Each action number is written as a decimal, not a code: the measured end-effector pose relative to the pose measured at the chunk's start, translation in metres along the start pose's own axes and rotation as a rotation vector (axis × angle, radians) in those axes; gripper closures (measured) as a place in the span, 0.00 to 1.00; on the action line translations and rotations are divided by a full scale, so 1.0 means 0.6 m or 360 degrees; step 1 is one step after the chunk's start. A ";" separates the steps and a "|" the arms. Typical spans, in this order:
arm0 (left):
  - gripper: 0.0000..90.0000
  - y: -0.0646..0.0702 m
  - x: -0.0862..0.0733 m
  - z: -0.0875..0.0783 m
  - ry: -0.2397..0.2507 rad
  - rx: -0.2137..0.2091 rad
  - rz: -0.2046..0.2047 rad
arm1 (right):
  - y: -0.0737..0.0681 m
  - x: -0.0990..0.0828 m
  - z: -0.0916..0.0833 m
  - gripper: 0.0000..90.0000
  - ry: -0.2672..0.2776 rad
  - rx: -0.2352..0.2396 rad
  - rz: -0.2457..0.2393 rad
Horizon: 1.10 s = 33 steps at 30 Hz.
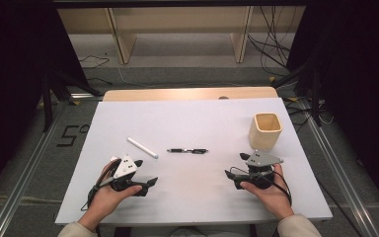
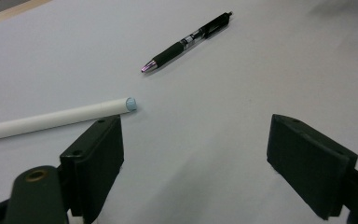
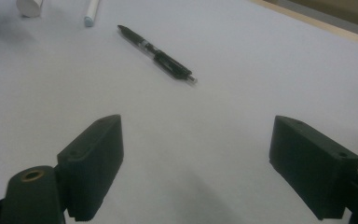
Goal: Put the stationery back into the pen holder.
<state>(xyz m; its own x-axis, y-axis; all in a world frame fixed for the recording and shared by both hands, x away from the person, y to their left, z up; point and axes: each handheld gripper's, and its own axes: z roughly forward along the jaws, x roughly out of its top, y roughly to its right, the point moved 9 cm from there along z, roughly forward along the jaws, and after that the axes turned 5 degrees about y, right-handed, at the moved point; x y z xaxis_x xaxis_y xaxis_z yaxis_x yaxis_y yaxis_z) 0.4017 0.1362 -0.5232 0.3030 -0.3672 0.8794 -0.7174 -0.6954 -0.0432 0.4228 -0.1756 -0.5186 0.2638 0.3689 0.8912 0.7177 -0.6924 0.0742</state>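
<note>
My left gripper (image 1: 139, 179) and right gripper (image 1: 233, 171) both rest wide open, empty. The white pen (image 2: 51, 119) lies just ahead-left of my left jaws — probably capped. I'd square the jaws across its barrel; the black pen (image 2: 186, 42) lies farther ahead.

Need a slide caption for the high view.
Both grippers, left and right, rest open on the white table before two pens and a cup.
</note>
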 end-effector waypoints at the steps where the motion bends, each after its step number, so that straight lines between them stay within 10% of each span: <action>1: 0.21 0.000 0.000 -0.001 0.0001 0.0004 -0.0001 | 0.000 0.000 0.000 0.21 -0.0002 0.0001 -0.0002; 24: 0.31 -0.042 -0.003 -0.011 -0.0037 0.0201 -0.0003 | -0.002 -0.004 0.001 0.21 -0.0020 0.0000 -0.0011; 33: 0.33 -0.085 -0.001 -0.011 -0.0179 0.0252 0.0212 | -0.002 -0.004 0.003 0.21 -0.0023 -0.0005 -0.0010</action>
<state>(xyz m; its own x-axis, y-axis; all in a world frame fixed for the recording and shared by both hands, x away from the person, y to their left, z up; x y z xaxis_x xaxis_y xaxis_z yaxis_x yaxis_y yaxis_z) 0.4339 0.1757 -0.5187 0.2871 -0.5225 0.8029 -0.6507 -0.7214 -0.2368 0.4225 -0.1744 -0.5219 0.2687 0.3821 0.8842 0.7175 -0.6919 0.0809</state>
